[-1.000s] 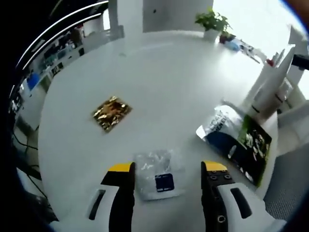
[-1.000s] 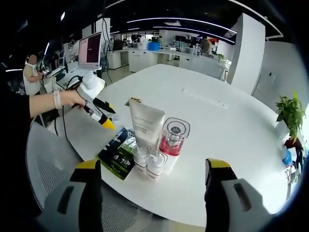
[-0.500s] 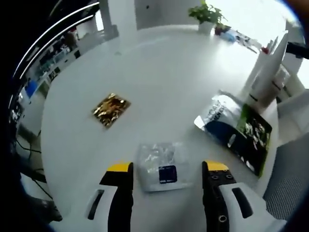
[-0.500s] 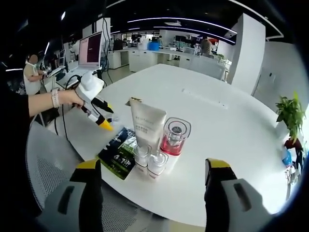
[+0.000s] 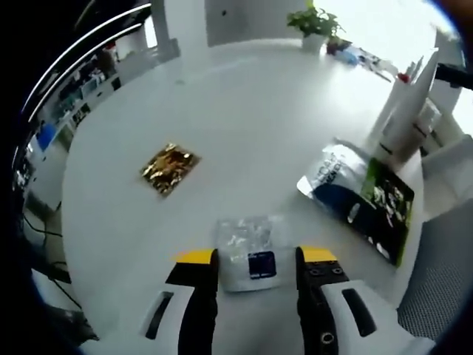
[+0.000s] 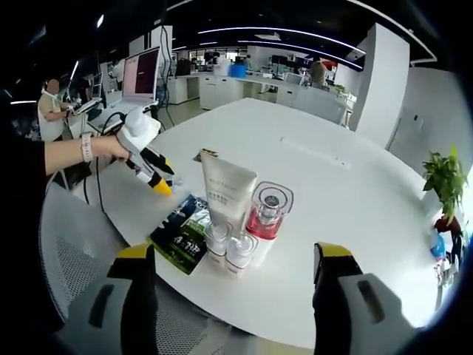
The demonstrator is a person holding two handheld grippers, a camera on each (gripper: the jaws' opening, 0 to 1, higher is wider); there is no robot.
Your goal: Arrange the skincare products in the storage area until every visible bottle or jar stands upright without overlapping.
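The round white surface (image 6: pixel 332 192) stands in an open office with desks behind. The left tool (image 5: pixel 255 259) has its jaws half closed around a clear sachet (image 5: pixel 248 253) lying flat. The right tool (image 6: pixel 235 255), wide open, hangs before the upright tube (image 6: pixel 225 191) and pink bottle (image 6: pixel 264 214).

Left gripper (image 5: pixel 255 255): jaws partly apart, yellow tips flanking the near end of a sachet.
Clear sachet (image 5: pixel 249 251): flat on the white table (image 5: pixel 244 111), between the jaws.
Gold packet (image 5: pixel 170 167): ahead, left of the jaws.
Dark pouch (image 5: pixel 363 203): lying flat, right.
White tube (image 5: pixel 405 111): upright beyond the pouch.
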